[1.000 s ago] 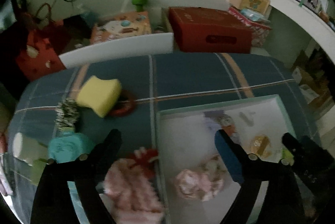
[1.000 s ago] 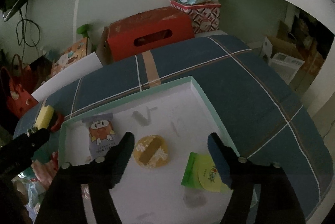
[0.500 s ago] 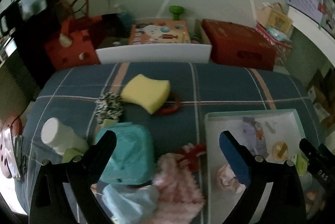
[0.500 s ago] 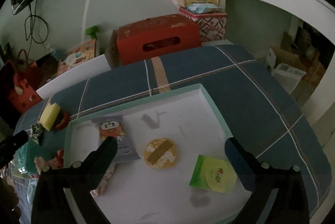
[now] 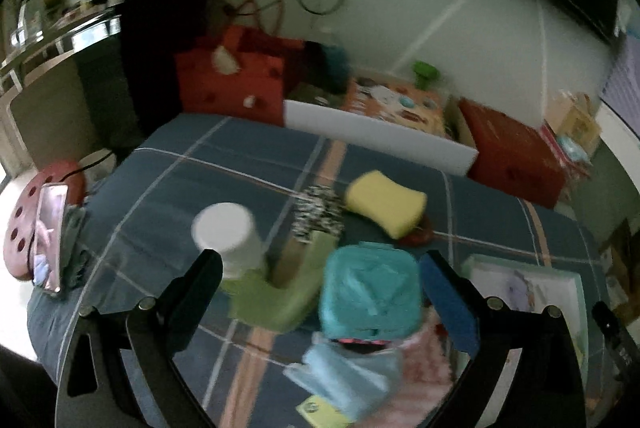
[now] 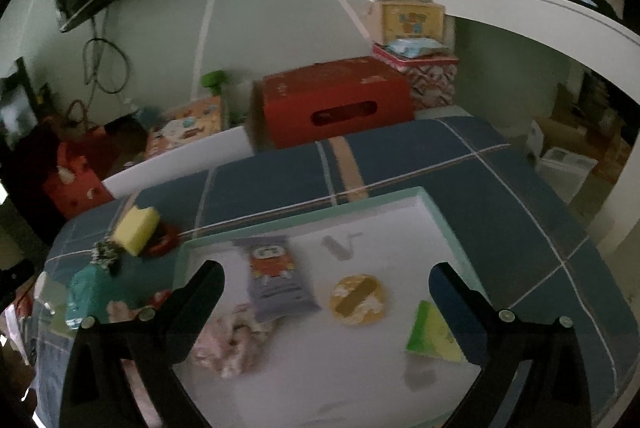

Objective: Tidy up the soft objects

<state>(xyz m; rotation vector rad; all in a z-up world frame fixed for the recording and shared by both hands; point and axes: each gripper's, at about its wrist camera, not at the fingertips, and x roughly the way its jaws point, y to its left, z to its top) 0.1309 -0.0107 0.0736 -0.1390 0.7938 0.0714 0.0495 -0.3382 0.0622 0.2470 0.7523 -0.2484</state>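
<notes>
The right tool (image 6: 326, 288) hangs with its jaws spread wide and nothing between them, over the white tray (image 6: 440, 220) with the mint-green rim. Nearest in the tray, under its left finger, lies a crumpled pink cloth (image 6: 232, 336); beside its right finger sits a green packet (image 6: 430, 328). Between the fingers and a little beyond are a round yellow packet (image 6: 358, 294) and a grey snack pouch (image 6: 276, 276).

The left tool (image 5: 320, 288) is also spread apart and empty, above the loose pile on the blue plaid table (image 5: 200, 168). Close in lie a light blue cloth (image 5: 348, 376) and a fluffy pink cloth (image 5: 420, 380) (both blurred), then a teal bundle (image 5: 370, 296) and a green piece (image 5: 276, 292) between the fingers. Beyond its left finger stands a white cup (image 5: 230, 232); farther off are a black-and-white scrunchie (image 5: 318, 212) and a yellow sponge (image 5: 386, 202).
</notes>
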